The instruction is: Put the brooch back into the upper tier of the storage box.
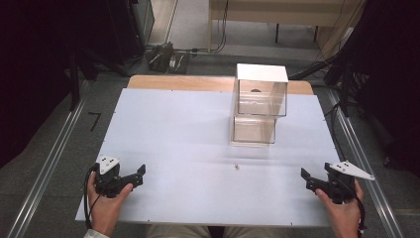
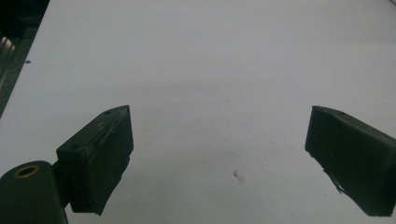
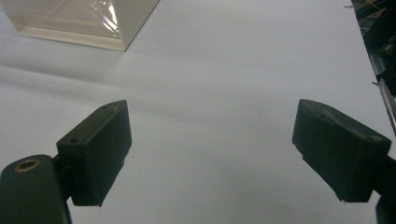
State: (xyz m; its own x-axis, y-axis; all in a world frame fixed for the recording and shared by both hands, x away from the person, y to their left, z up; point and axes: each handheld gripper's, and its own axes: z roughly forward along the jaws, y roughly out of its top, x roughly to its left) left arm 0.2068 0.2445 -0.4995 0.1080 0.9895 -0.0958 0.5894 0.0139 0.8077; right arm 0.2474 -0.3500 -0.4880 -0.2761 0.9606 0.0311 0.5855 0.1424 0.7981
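Note:
A clear plastic box with a white top (image 1: 261, 90) stands stacked on a second clear box (image 1: 253, 130) at the back right of the white table (image 1: 188, 129). A small dark object lies inside the upper box. My left gripper (image 1: 140, 174) rests near the front left edge, held by a hand, jaws wide apart with nothing between them (image 2: 219, 154). My right gripper (image 1: 305, 178) rests near the front right edge, also open and empty (image 3: 212, 149). The lower box's corner (image 3: 79, 21) shows at the top left of the right gripper view.
A tiny speck (image 1: 236, 166) lies on the table in front of the boxes. Metal rails (image 1: 47, 163) run along both sides of the table. Cables and a desk (image 1: 277, 12) stand on the floor beyond the far edge.

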